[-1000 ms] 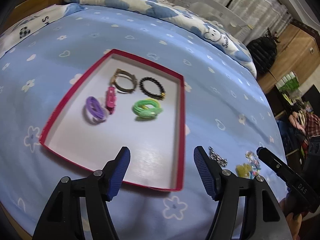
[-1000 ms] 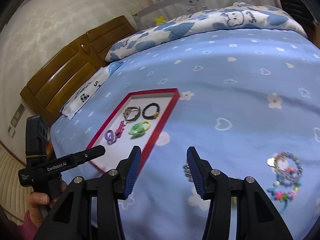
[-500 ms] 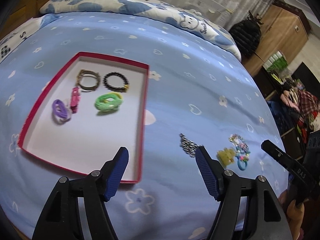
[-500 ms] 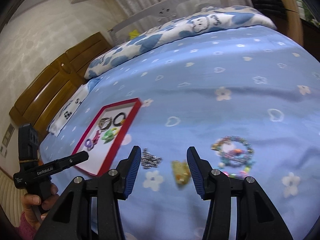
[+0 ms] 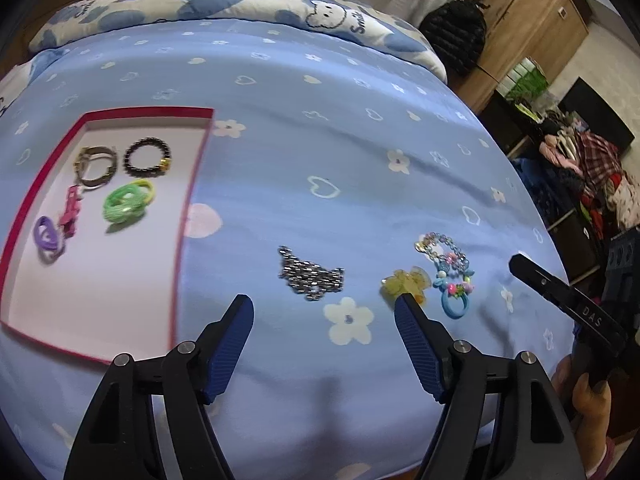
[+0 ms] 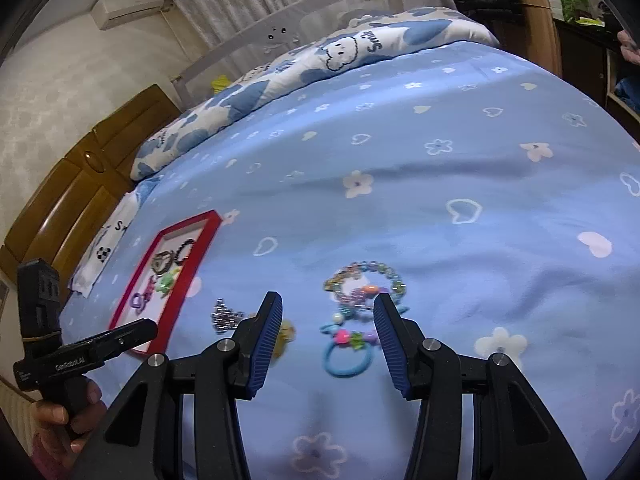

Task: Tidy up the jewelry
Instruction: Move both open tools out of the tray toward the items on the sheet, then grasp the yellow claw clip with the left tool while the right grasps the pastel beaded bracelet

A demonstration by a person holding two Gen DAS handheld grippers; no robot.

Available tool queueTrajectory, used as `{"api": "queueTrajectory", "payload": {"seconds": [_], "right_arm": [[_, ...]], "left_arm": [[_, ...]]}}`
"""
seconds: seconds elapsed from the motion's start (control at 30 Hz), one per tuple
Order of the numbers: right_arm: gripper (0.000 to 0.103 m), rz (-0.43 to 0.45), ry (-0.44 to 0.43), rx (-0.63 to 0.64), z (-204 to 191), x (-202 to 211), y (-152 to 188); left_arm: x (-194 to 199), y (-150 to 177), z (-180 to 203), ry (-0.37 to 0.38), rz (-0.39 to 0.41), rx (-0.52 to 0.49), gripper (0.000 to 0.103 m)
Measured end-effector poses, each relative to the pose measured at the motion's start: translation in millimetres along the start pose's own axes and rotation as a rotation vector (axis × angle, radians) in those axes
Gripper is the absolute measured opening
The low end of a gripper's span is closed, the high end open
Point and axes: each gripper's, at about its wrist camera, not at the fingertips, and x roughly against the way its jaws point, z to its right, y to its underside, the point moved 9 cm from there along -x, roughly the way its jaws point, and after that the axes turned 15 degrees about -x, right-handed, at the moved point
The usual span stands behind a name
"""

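Note:
A red-rimmed tray (image 5: 195, 196) lies at the left of the blue bedspread, holding a black bead bracelet (image 5: 146, 156), a brown bracelet (image 5: 96, 166), a green hair tie (image 5: 126, 202), a pink clip (image 5: 72, 210) and a purple tie (image 5: 48, 236). Loose on the bed are a silver chain (image 5: 312, 274), a yellow clip (image 5: 406, 282), a colourful bead bracelet (image 5: 442, 250) and a blue hair tie (image 5: 454, 304). My left gripper (image 5: 324, 312) hovers just short of the chain, its jaws opening and empty. My right gripper (image 6: 328, 308) hangs open above the blue hair tie (image 6: 346, 362) and bead bracelet (image 6: 364, 284).
A cloud-print quilt (image 5: 240, 4) runs along the far side of the bed, with a wooden headboard (image 6: 60, 204) at the left. A wardrobe (image 5: 532, 20) and a black bag (image 5: 454, 36) stand past the right edge. A hand (image 6: 64, 420) holds the left gripper's handle.
Both views have swung right, from over the tray to the loose jewellery on the bedspread. The left jaws stand a little wider. The right jaws look unchanged.

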Motion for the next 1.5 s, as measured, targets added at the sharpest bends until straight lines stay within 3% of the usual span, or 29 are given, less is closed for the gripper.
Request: {"api": "queueTrajectory", "payload": {"seconds": [0.4, 0.73, 0.9, 1.1, 1.13, 1.2, 1.27, 1.5], "right_arm": [[0.049, -0.03, 0.062, -0.003, 28, -20, -12], [0.048, -0.087, 0.091, 0.034, 36, -50, -19], [0.035, -0.122, 0.113, 0.059, 39, -65, -19], [0.033, -0.172, 0.139, 0.092, 42, -81, -13], [0.032, -0.174, 0.142, 0.098, 41, -82, -12], [0.016, -0.179, 0.152, 0.109, 41, -84, -11], [0.008, -0.186, 0.165, 0.115, 41, -86, -9], [0.007, -0.162, 0.109, 0.103, 29, -74, -8]], "left_arm": [[-52, -18, 46, 0.043, -0.057, -0.083, 0.077], [-96, -26, 63, 0.041, -0.109, -0.126, 0.077], [-113, -29, 65, 0.029, -0.122, -0.145, 0.075], [-127, -28, 69, 0.024, -0.14, -0.182, 0.049], [-128, -28, 70, 0.026, -0.14, -0.189, 0.039], [-129, -29, 71, 0.028, -0.136, -0.198, 0.039], [-127, -29, 71, 0.029, -0.13, -0.202, 0.038], [-108, -28, 66, 0.041, -0.091, -0.198, 0.038]]}}
